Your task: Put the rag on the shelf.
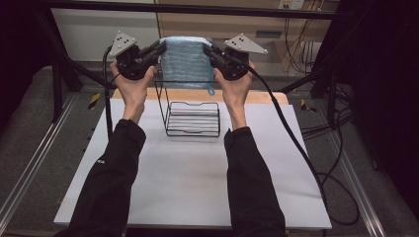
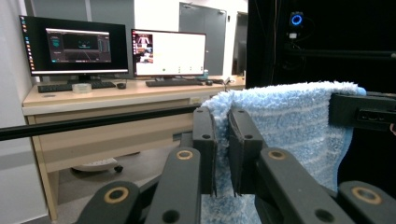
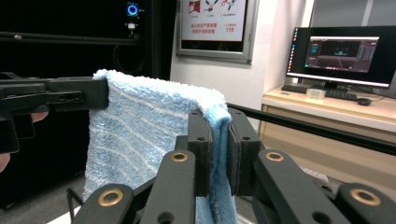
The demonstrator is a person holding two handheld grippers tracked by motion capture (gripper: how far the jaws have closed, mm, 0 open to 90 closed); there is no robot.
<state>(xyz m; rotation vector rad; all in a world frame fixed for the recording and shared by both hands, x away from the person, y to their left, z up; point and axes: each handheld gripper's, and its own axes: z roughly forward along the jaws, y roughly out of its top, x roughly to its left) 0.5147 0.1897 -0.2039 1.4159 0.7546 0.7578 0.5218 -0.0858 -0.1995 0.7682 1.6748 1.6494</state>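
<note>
- A white table top (image 1: 188,177) stands on grey carpeted floor (image 1: 29,123), with metal rails (image 1: 27,170) at 9 and 3 o'clock.
- Black frame bars (image 1: 197,9) cross at 12 o'clock.
- Beyond is a wooden desk (image 2: 107,100) carrying two lit monitors (image 2: 74,45) (keyboards in front).
- A framed poster (image 3: 215,28) hangs on the pale wall (image 3: 275,51).

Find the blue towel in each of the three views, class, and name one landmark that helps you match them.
High view: the blue towel hangs top centre, stretched between the two hand-held grippers.
Left gripper view: towel at centre right, its near corner pinched by the jaws.
Right gripper view: towel at centre left, its near corner pinched.
Shared landmark: the horizontal black bar behind the towel, in both gripper views.
</note>
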